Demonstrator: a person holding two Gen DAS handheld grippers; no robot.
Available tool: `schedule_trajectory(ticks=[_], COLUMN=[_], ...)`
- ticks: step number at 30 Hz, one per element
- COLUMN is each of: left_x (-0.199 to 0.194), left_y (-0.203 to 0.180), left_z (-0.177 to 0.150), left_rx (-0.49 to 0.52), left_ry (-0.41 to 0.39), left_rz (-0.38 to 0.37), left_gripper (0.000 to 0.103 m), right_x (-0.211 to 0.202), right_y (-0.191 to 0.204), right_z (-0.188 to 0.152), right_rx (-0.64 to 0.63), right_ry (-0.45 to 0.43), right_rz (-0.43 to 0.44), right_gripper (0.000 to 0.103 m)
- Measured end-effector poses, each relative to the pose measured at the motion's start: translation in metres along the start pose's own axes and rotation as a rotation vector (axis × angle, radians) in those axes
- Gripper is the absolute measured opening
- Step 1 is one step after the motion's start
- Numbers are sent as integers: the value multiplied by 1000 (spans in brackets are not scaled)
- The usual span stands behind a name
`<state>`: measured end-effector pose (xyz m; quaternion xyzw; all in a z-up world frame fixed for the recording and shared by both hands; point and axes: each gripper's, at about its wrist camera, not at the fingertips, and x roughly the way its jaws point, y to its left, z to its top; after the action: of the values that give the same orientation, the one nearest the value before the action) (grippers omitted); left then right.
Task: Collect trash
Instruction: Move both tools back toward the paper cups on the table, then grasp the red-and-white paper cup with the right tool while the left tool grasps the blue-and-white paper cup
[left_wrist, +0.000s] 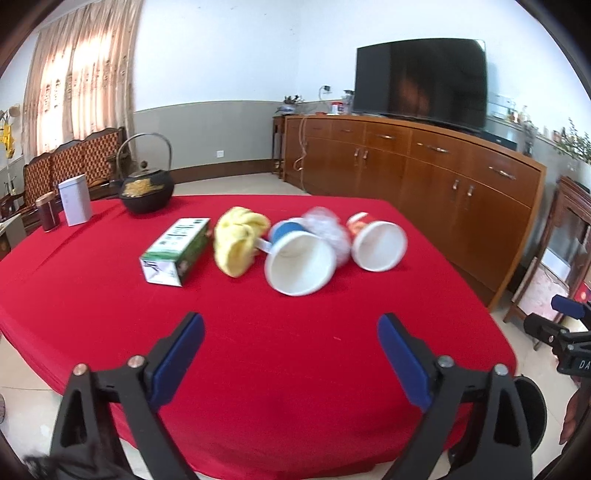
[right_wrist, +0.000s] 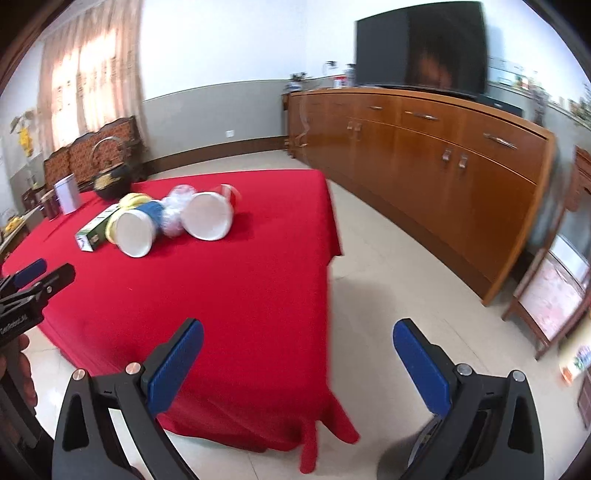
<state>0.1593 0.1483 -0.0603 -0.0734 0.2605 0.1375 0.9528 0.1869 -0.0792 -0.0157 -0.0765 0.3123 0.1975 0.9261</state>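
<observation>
On the red tablecloth (left_wrist: 258, 350) lies a row of trash: a green and white carton (left_wrist: 175, 249), a crumpled yellow cloth (left_wrist: 238, 242), a blue and white paper cup (left_wrist: 299, 260) on its side, a clear plastic wad (left_wrist: 327, 229), and a red and white paper cup (left_wrist: 376, 242) on its side. My left gripper (left_wrist: 290, 354) is open and empty, above the near table edge, short of the trash. My right gripper (right_wrist: 297, 363) is open and empty, over the table's right front corner. The trash also shows in the right wrist view: blue cup (right_wrist: 135, 230), red cup (right_wrist: 208, 216).
A black iron kettle (left_wrist: 147, 190), a white tin (left_wrist: 75, 199) and a dark red canister (left_wrist: 47, 211) stand at the far left of the table. A long wooden sideboard (left_wrist: 424, 173) with a television (left_wrist: 421, 81) runs along the right. The floor (right_wrist: 406, 266) is tiled.
</observation>
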Motion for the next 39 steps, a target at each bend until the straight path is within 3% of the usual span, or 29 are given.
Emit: schedule_trajectory(ticks=[4,8,14,25,30,33,35,39], left_x=[24,53,83,112,119,122,119,107], left_y=[16,22,20,23,22,21,23,25], left_z=[10,17,27,34,39,37,38,38], left_rx=[3,-7,-5,-14,-21,-21,-34,-34], left_ry=[39,88,117,151,159,173,154,126], left_rz=[9,3,-15,-39,-58,-72,-74,-79], left_gripper=[81,76,69,55,36,8,5,3], right_x=[28,60,107,163,175,179,179,172], right_y=[28,45,60,71,71,72,73,69], right_z=[21,43,69,93,95,96,97,97], right_rx=[-49,-57,-59,-40,-27,-26,-29,-17], right_ry=[10,36,79,127,140,145,143,122], right_rz=[34,76,104,134,150,161,163,167], right_gripper=[101,83,69,54,43,21,4,4])
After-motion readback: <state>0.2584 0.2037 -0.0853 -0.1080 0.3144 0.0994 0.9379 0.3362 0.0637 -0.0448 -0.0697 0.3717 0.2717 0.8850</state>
